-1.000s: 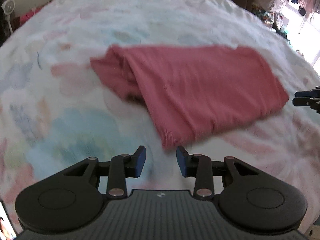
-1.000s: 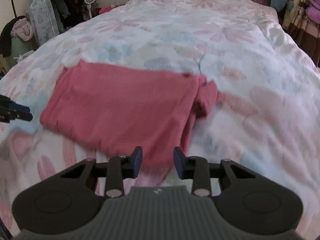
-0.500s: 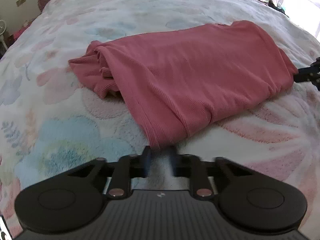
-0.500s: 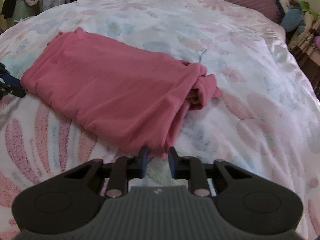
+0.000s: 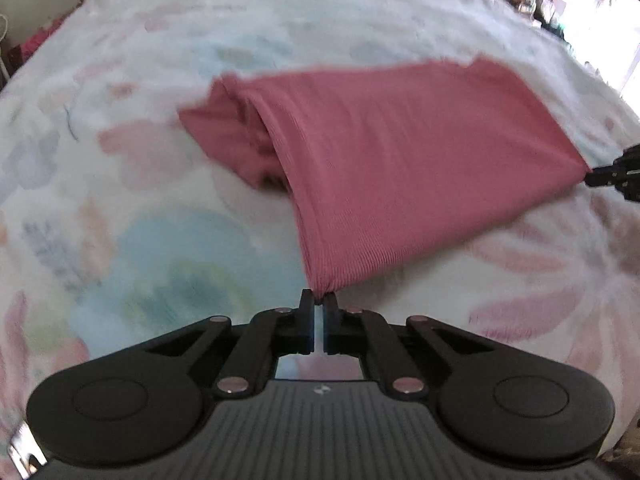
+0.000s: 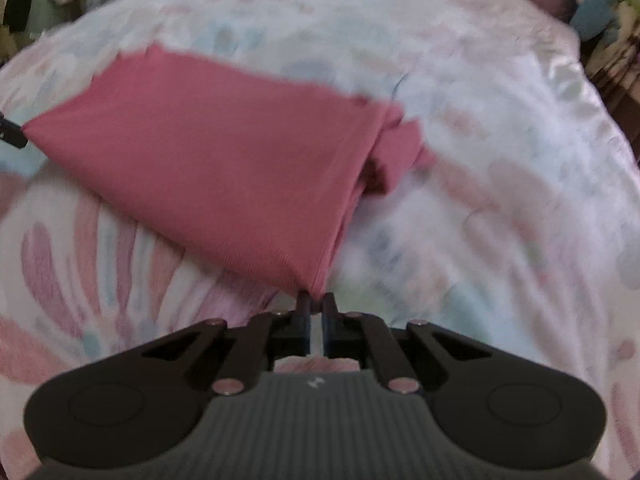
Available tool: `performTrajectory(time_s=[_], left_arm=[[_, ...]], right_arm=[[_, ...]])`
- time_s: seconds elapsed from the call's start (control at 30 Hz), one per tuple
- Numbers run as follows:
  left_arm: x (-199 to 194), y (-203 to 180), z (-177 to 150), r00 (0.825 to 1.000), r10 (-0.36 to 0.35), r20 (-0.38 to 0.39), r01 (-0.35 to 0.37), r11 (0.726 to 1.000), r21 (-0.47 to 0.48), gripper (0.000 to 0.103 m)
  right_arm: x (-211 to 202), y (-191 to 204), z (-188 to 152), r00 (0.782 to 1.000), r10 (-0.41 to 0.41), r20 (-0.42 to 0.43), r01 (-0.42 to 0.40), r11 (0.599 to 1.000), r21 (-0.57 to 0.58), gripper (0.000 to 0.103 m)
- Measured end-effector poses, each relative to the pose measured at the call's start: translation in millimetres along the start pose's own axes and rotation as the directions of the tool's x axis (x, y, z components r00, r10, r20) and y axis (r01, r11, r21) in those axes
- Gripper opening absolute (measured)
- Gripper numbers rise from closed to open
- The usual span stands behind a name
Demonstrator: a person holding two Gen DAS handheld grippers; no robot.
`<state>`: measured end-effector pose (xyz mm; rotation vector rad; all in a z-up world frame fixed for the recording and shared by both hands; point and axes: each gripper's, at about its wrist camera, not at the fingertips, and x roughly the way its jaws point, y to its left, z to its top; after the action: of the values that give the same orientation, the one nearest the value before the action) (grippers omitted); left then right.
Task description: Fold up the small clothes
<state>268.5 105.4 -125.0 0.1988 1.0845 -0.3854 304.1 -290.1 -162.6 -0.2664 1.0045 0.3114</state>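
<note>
A pink ribbed knit garment [image 5: 400, 152] lies on a bed with a pastel floral bedspread [image 5: 120, 208], its near edge pulled taut between both tools. The left tongs [image 5: 319, 303] are pinched closed on one near corner of the garment; the right tongs [image 6: 315, 303] are pinched closed on the other. A bunched sleeve [image 6: 400, 148] sits at the garment's far side edge.

Motion blur smeared the far edge of the pink garment [image 5: 400, 152] and the floral bedspread [image 5: 120, 208]. The right claw [image 5: 616, 178] was cut off at the frame's right edge; the left claw [image 6: 10, 136] at the left edge. Each pinched corner vanished between the jaws.
</note>
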Motion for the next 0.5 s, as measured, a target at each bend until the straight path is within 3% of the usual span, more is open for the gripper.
performTrajectory(time_s=[0.1,0.27,0.4,0.43,0.5], left_arm=[[12.6,-3.9,-20.0,0.997,0.007,-0.073,-0.01,0.999,-0.033,0.0],[5.3,6.2,-30.4,1.0,0.002,-0.02,-0.004,0.996,-0.089,0.0],[-0.4,13.9,-17.3,1.0,0.022,0.005,-0.021,0.992,-0.128,0.003],[-3.7,16.1,-13.8,0.999,0.03,0.015,-0.028,0.99,-0.135,0.006],[-10.8,19.3,-7.1,0.998,0.039,0.039,-0.033,0.989,-0.145,0.008]], right_arm=[[7.5,2.9,-8.7,1.0,0.0,-0.023,0.0,0.999,0.036,0.0],[-6.1,-2.5,-5.5,1.0,0.003,0.025,-0.005,0.999,0.053,0.0],[6.8,-6.8,1.9,1.0,0.015,-0.004,-0.014,0.996,0.086,0.001],[8.3,-7.3,2.7,1.0,0.008,-0.014,-0.007,0.996,0.091,0.003],[7.5,-6.6,0.8,1.0,-0.001,-0.022,0.003,0.996,0.094,0.018]])
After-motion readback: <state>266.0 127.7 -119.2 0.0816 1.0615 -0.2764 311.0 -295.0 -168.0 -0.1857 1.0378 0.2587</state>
